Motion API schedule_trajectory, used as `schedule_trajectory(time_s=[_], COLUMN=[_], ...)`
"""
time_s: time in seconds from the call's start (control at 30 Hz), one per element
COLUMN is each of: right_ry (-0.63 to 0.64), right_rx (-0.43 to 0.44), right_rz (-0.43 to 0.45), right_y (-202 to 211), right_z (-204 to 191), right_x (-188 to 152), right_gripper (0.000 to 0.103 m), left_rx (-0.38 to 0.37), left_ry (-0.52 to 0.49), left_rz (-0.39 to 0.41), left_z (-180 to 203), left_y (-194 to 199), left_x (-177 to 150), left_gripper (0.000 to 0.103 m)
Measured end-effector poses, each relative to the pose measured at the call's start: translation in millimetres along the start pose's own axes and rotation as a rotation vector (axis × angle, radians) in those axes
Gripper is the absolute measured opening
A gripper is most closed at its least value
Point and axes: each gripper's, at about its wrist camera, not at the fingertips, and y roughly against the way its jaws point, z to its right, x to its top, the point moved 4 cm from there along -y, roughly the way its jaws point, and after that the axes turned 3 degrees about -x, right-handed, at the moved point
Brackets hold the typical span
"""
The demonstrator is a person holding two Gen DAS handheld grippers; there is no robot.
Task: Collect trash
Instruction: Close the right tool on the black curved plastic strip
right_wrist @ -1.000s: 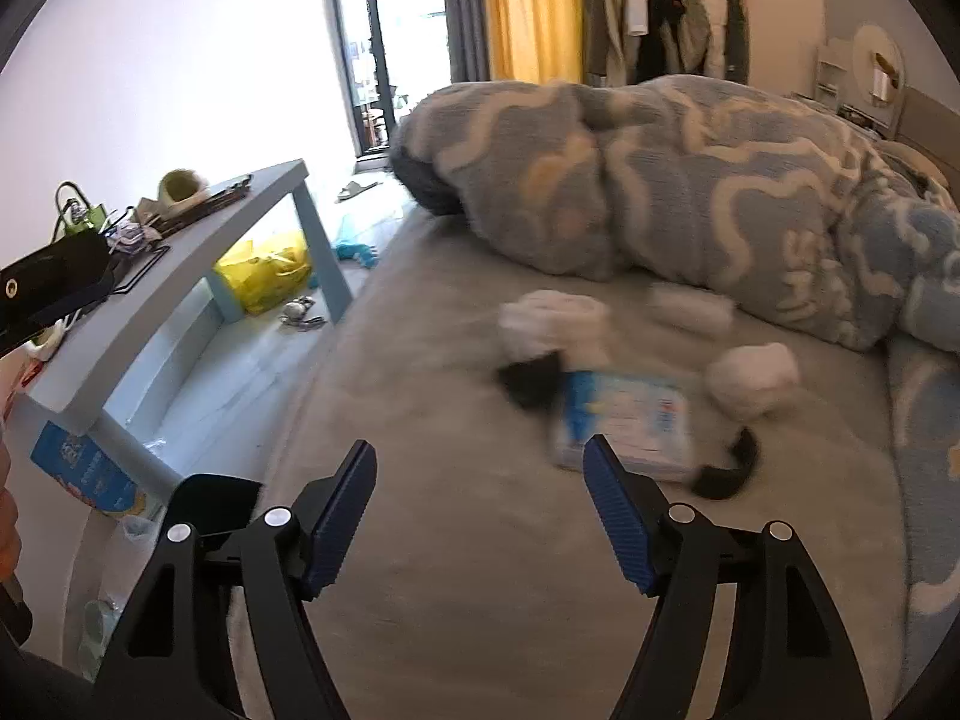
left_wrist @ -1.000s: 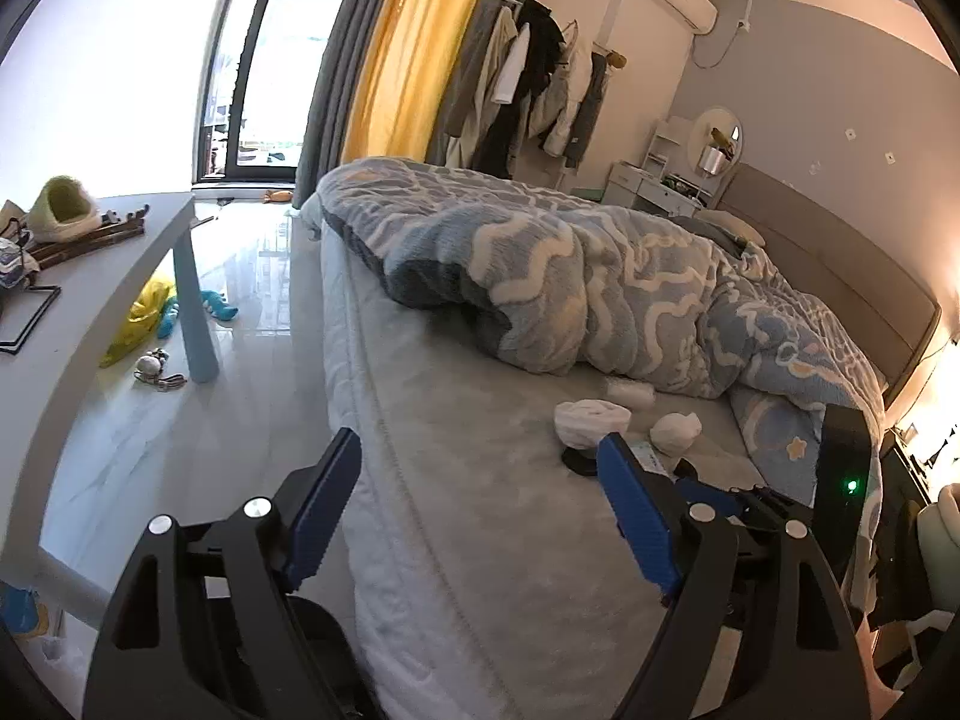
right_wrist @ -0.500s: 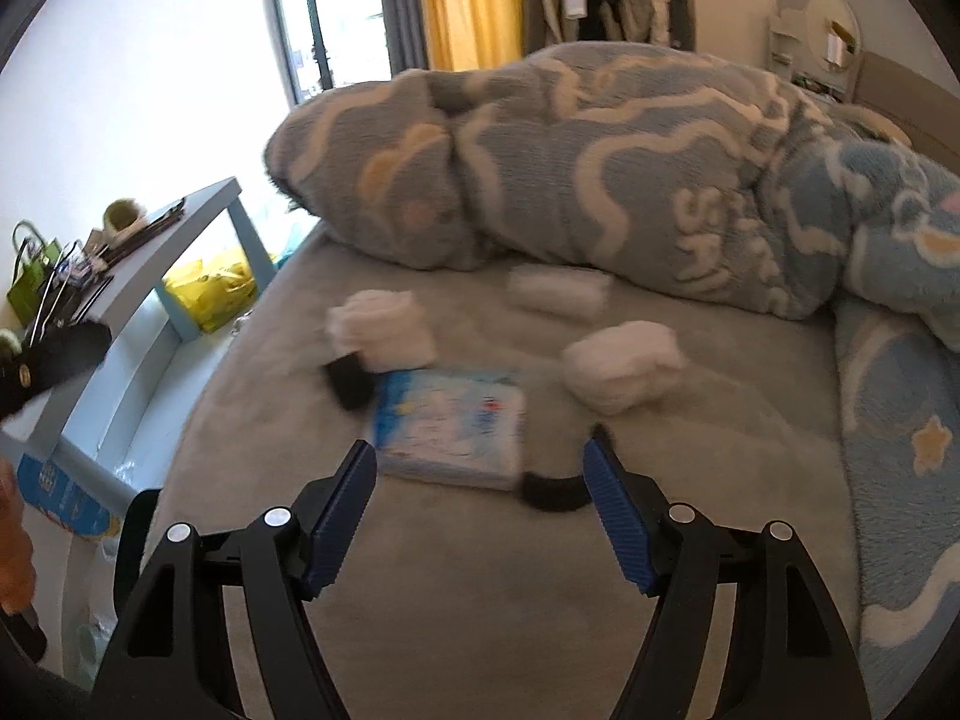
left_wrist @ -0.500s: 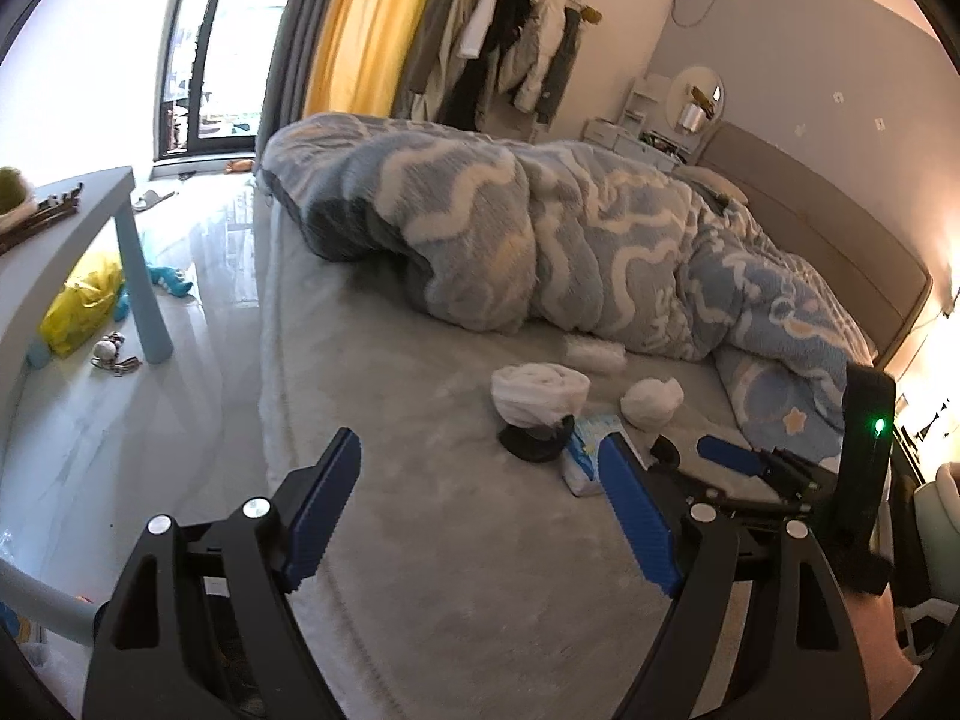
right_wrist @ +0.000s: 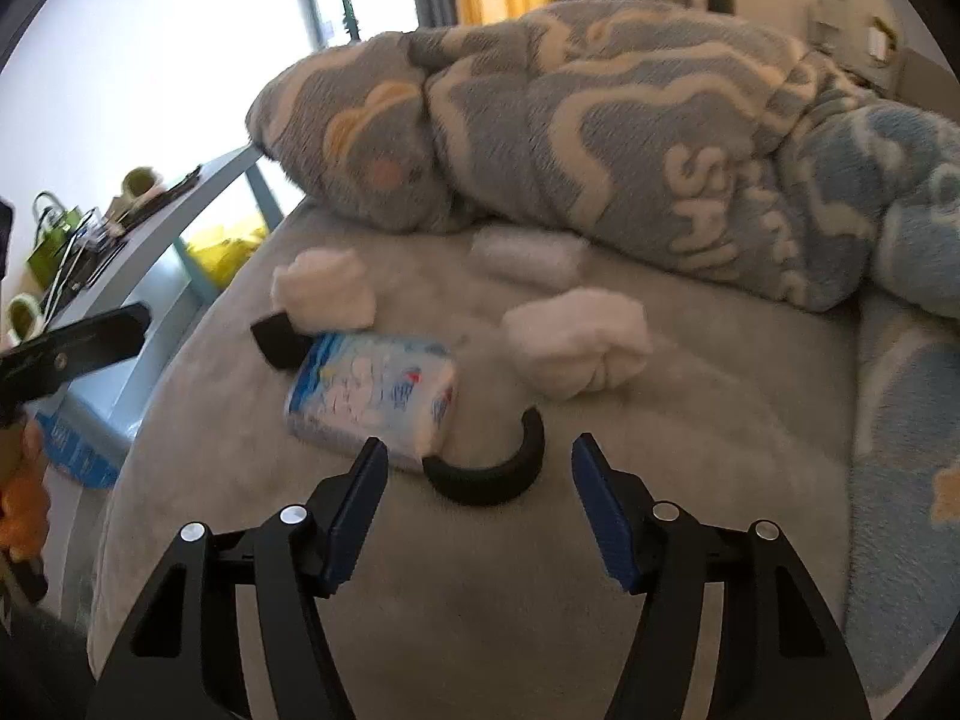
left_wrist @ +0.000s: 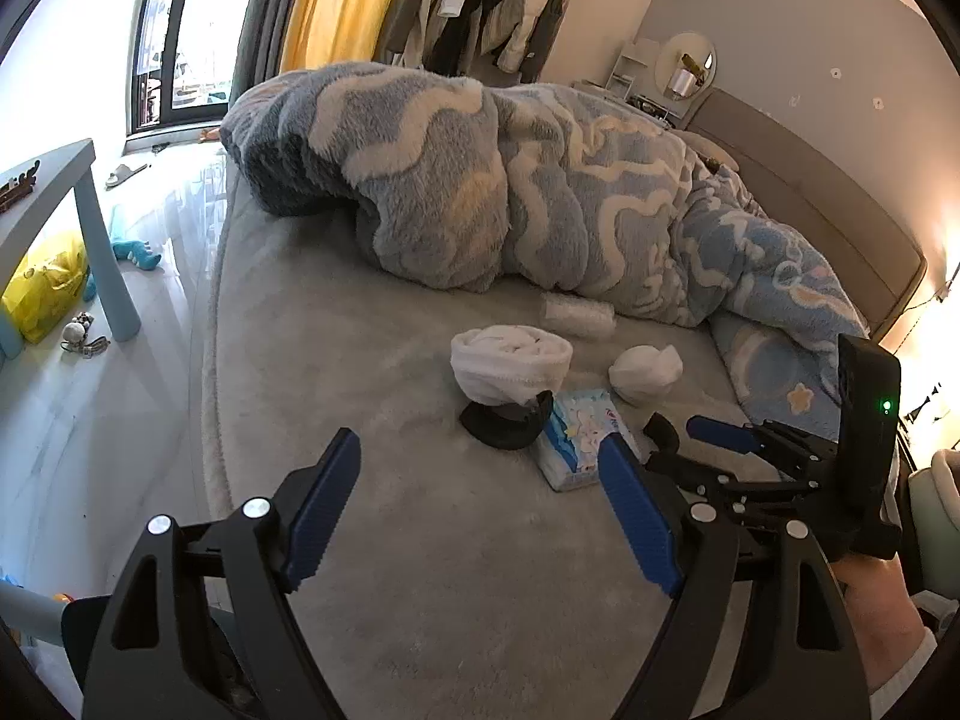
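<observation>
**Bed surface: trash located, both tongs empty**

On the grey bed cover (right_wrist: 480,600), centre of the right wrist view, I find the trash in one loose cluster. I note a blue-and-white tissue pack (right_wrist: 372,396) lying flat, with a curved black band (right_wrist: 498,468) touching its lower right corner. A white crumpled wad (right_wrist: 576,342) sits just right of the pack; a second white wad (right_wrist: 324,288) sits at its upper left, resting on a black piece (right_wrist: 276,342). A small pale roll (right_wrist: 528,255) lies against the edge of the blue patterned blanket (right_wrist: 600,120).

My right gripper (right_wrist: 474,498) is spread, its jaws having just been narrowing; nothing is pinched. The black band lies in line with the gap, just beyond the tips, and I cannot tell whether the left pad touches the pack.

My left gripper (left_wrist: 480,498) stands wide apart and empty over bare cover at lower centre of its view, with the pack (left_wrist: 576,438) just beyond its right finger. At that view's right edge I see the right gripper (left_wrist: 720,432) and the hand (left_wrist: 870,612) holding it.

A pale blue table (left_wrist: 102,252) occupies the left edge.
</observation>
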Motion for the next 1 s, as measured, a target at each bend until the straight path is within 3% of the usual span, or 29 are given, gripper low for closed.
schedule_trajectory(time_s=[0.3,0.63,1.0], right_ry=[0.079,0.082,0.110], right_rx=[0.006,0.054,0.119], right_rz=[-0.011,-0.029,-0.042], right_y=[-11,-23,-29], right_z=[2,11,7], right_x=[-1,4,7], right_gripper=[0.061,0.058,0.048], left_rx=[-0.055,-0.083,-0.104], left_ry=[0.004,-0.006,0.042], left_rz=[-0.053,-0.080,-0.096], left_z=[7,13,8], left_y=[-24,-50,-75], left_x=[-5,-6,-3], left_gripper=[0.084,0.083,0.083])
